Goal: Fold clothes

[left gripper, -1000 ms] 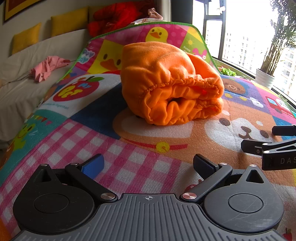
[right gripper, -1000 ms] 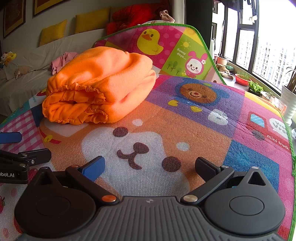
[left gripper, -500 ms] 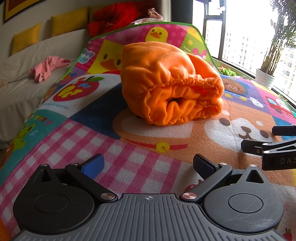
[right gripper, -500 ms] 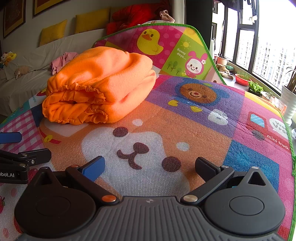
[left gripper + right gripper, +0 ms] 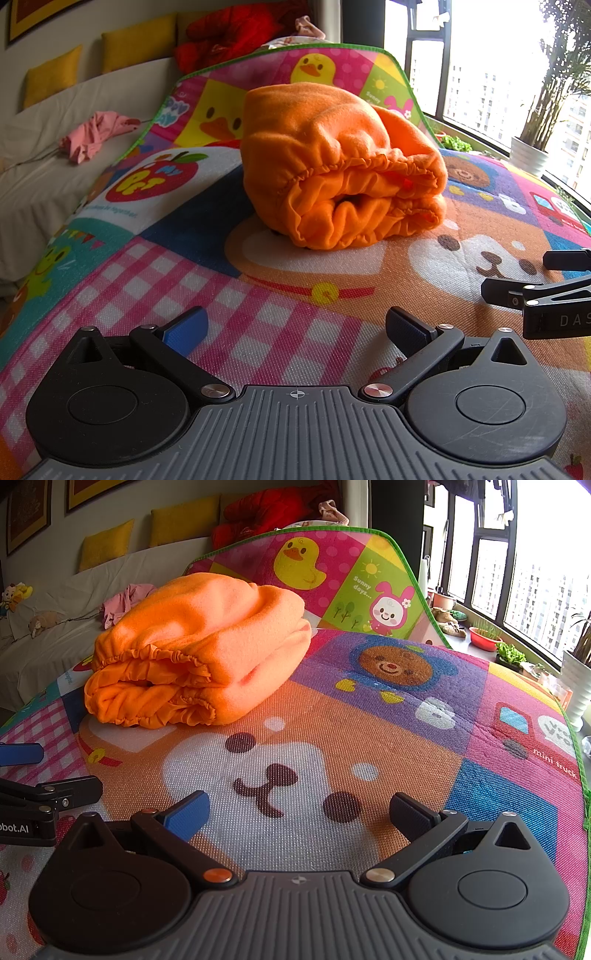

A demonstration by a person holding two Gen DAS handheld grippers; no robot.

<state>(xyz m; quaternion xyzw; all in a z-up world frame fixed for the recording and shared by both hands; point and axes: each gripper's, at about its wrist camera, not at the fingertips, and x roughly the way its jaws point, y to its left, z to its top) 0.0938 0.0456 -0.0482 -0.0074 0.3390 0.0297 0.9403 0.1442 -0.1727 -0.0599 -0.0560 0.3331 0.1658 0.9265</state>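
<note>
- One folded orange garment (image 5: 340, 166) on the play mat (image 5: 280, 332) — bare mat on every side.
- Left gripper (image 5: 295, 326), right gripper (image 5: 299, 810): both spread wide, holding nothing, well short of it.

Background: white sofa (image 5: 48, 162) with yellow cushions (image 5: 136, 40) against the wall. Right of the sofa, dark-framed windows (image 5: 513, 554) admit bright daylight; potted plants (image 5: 509, 653) line the sill.

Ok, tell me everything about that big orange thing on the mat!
The orange garment is soft, fleecy cloth folded into a thick bundle of layers. Gathered, ruffled elastic edges face the cameras, with a small dark hollow between the layers. It lies on the colourful play mat, partly over the white cartoon face. Neither hand-held gripper touches it.
</note>
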